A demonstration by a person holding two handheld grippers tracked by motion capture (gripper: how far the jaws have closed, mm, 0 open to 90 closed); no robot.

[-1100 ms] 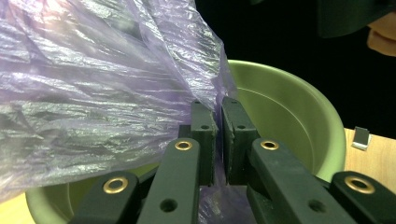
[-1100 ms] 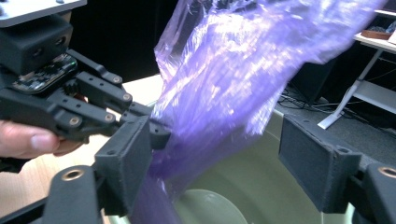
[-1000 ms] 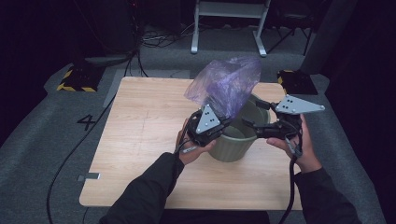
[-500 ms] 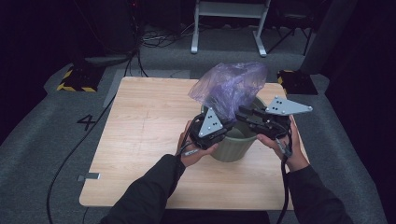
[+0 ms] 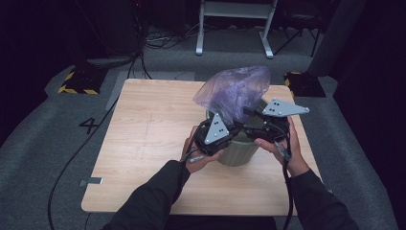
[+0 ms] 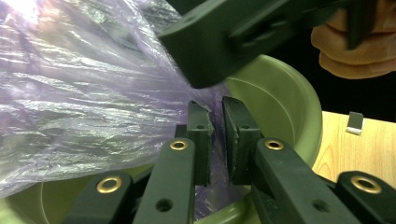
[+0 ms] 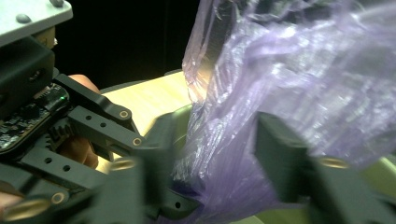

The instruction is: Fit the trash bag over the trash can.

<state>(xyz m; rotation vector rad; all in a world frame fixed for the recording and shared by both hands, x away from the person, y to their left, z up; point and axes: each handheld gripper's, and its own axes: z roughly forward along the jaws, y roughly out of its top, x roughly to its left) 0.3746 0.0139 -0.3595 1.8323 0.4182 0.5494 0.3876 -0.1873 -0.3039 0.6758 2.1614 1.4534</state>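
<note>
Plastic of the purple bag [image 5: 237,91] is thin, crinkled and see-through, billowing up out of a round, smooth green bin [image 5: 238,152] on the right half of the pale wooden counter [image 5: 143,134]. Hands and tools hide the bin's near rim. On the left, the left tool [image 6: 218,122] pinches a fold of bag, jaws narrow. On the right, the right tool [image 7: 219,154] is blurred, its jaws having just opened, straddling bag film.
</note>
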